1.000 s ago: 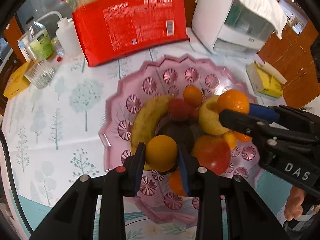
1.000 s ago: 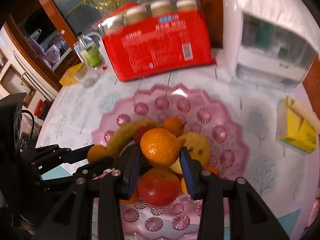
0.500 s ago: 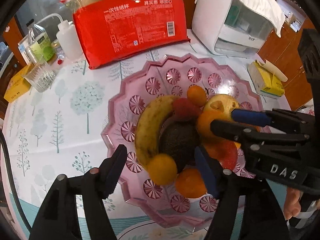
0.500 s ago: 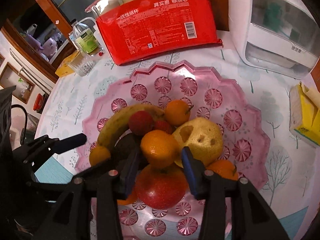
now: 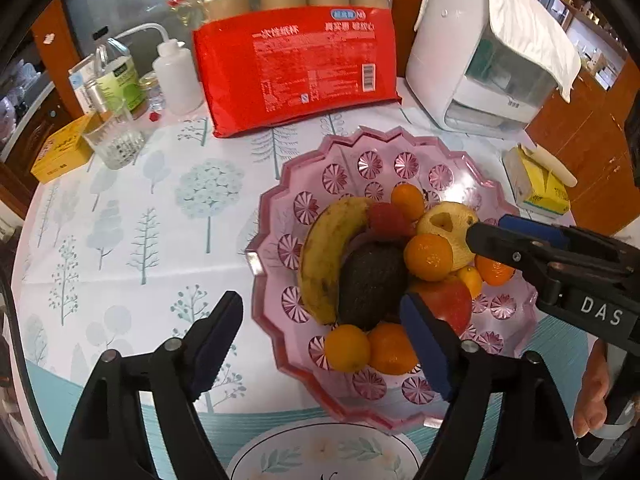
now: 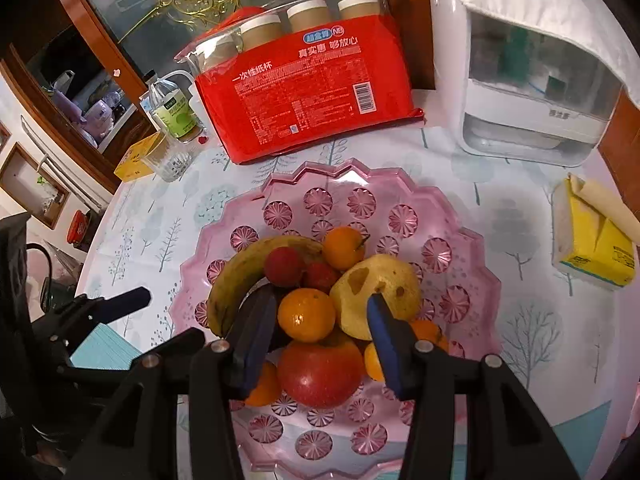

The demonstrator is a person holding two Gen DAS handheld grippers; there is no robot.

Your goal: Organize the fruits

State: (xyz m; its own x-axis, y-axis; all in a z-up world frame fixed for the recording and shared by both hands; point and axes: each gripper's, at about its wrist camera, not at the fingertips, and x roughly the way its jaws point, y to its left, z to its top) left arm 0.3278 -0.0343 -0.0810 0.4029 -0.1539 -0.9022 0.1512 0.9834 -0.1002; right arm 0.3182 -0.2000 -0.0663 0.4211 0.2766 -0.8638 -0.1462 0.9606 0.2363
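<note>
A pink glass plate (image 5: 360, 148) holds a banana (image 5: 324, 256), a dark avocado (image 5: 370, 280), a red apple (image 5: 444, 304), a yellow pear (image 6: 384, 284) and several oranges. My left gripper (image 5: 320, 320) hovers over the plate's near-left edge, its jaws opening wide. A small orange (image 5: 346, 348) lies loose on the plate below them, untouched. My right gripper (image 6: 320, 298) is open around an orange (image 6: 306, 314) resting on top of the pile; a gap shows beside the right pad. In the left wrist view the right gripper (image 5: 488, 230) sits just right of that orange.
Behind the plate stand a red pack of paper cups (image 5: 296, 68) and a white appliance (image 5: 480, 60). A yellow tissue pack (image 5: 536, 184) lies at the right. A glass (image 5: 114, 144), bottles and a yellow box (image 5: 60, 152) are at the back left. A person's hand (image 5: 592, 392) shows at lower right.
The left gripper let go of the small orange, spread wide and drew back and up. The right gripper set its orange on the pile and loosened around it.
</note>
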